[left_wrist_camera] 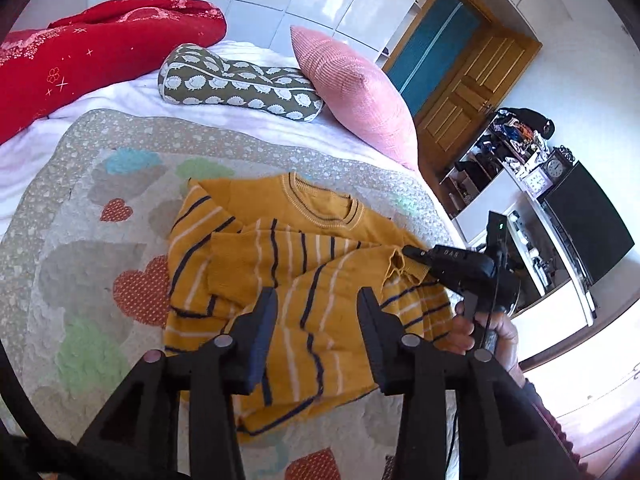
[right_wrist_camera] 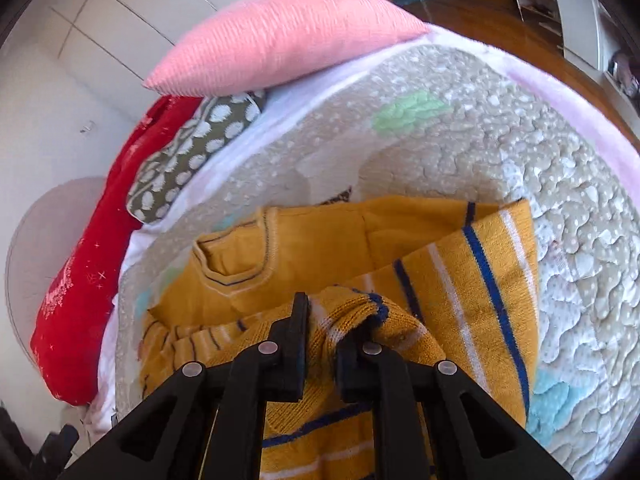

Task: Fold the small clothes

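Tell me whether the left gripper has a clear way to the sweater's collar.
Probably yes: the left gripper hangs open over the sweater, and nothing covers the collar; the right gripper pinches the sleeve off to the side.

Pink cushion (left_wrist_camera: 356, 92), hedgehog pillow (left_wrist_camera: 236, 80), quilt (left_wrist_camera: 80, 208).

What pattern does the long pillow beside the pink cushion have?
White hedgehog shapes on olive green; the long pillow shows best in the left wrist view.

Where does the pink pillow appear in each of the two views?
Left wrist view: pink pillow upper centre-right, at the bed's edge beside the hedgehog cushion.
Right wrist view: pink pillow at top centre.
Shared landmark: the striped yellow sweater in mid-frame on the quilt.
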